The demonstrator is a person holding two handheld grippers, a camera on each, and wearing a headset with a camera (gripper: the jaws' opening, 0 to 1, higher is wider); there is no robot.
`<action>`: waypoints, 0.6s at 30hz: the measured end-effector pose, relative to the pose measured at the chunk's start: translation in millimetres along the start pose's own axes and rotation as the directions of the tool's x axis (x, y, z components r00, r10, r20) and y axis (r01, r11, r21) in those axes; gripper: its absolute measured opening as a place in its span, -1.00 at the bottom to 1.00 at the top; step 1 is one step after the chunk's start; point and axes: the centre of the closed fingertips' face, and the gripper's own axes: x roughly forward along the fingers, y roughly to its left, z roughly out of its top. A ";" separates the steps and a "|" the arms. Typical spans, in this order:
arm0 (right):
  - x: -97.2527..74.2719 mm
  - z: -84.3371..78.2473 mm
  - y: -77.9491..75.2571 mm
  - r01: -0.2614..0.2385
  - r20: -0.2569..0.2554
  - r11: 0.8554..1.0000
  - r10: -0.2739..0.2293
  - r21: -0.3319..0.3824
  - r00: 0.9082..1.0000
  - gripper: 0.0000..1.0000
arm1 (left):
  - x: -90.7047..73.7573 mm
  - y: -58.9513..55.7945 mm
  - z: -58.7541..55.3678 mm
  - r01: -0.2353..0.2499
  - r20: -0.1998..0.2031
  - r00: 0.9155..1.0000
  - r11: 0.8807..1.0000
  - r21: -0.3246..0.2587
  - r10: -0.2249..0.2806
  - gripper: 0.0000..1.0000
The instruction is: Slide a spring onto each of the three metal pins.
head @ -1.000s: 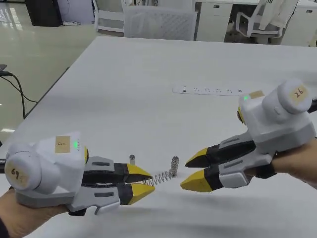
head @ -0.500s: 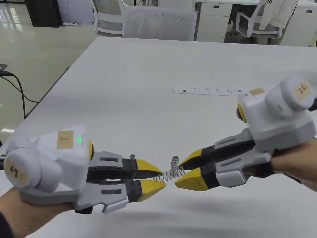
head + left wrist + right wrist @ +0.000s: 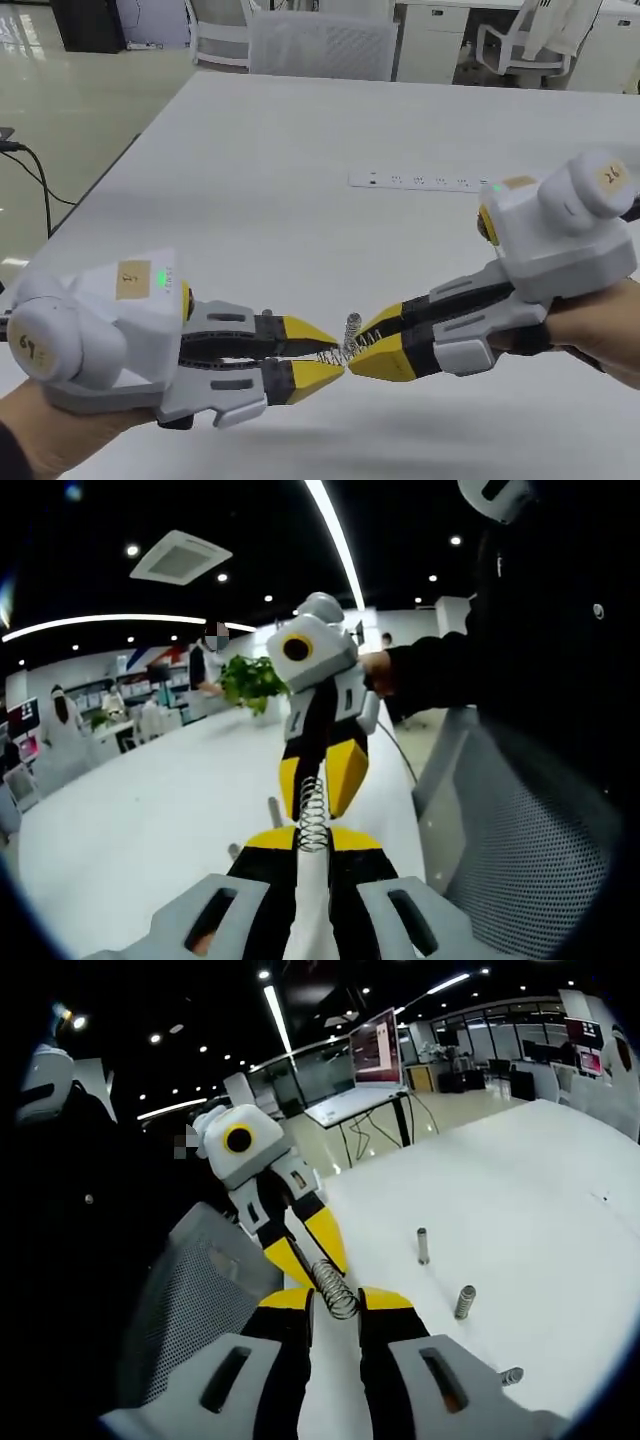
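A thin metal spring (image 3: 331, 352) hangs in the air between the two grippers, just above the white table (image 3: 300, 180). My left gripper (image 3: 336, 358) is shut on one end of it. My right gripper (image 3: 356, 350) meets it tip to tip, jaws closed around the other end of the spring (image 3: 335, 1292). In the left gripper view the spring (image 3: 313, 810) runs straight from my jaws into the right gripper's yellow jaws. Behind the tips stands a pin wearing a spring (image 3: 352, 324). In the right gripper view a bare pin (image 3: 422, 1245) stands upright beside a sprung pin (image 3: 465, 1302).
A white power strip (image 3: 420, 183) lies across the table farther back. Office chairs (image 3: 320, 45) stand at the far end. The table's left edge (image 3: 110, 170) drops to the floor. A small spring-like piece (image 3: 510, 1375) sits near the right gripper's body.
Both grippers moved toward each other until their tips met. The right gripper's jaws, wide apart a second ago, have closed around the free end of the spring held by the left.
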 end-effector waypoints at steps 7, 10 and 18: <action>0.6 -1.7 -0.7 0.001 -0.005 1.000 -0.001 0.011 1.000 -0.76 | 1.0 -0.9 0.2 -0.001 0.001 1.000 1.000 0.003 0.001 -0.94; 1.5 -2.6 -0.2 0.003 -0.021 1.000 -0.003 0.007 1.000 -0.77 | 1.6 -1.2 -1.1 -0.001 -0.003 1.000 1.000 0.003 0.001 -0.94; 4.9 -2.7 -0.3 0.018 -0.100 0.998 -0.024 -0.057 0.995 -0.80 | 3.0 -0.3 -5.2 -0.005 -0.021 1.000 1.000 -0.001 0.005 -0.94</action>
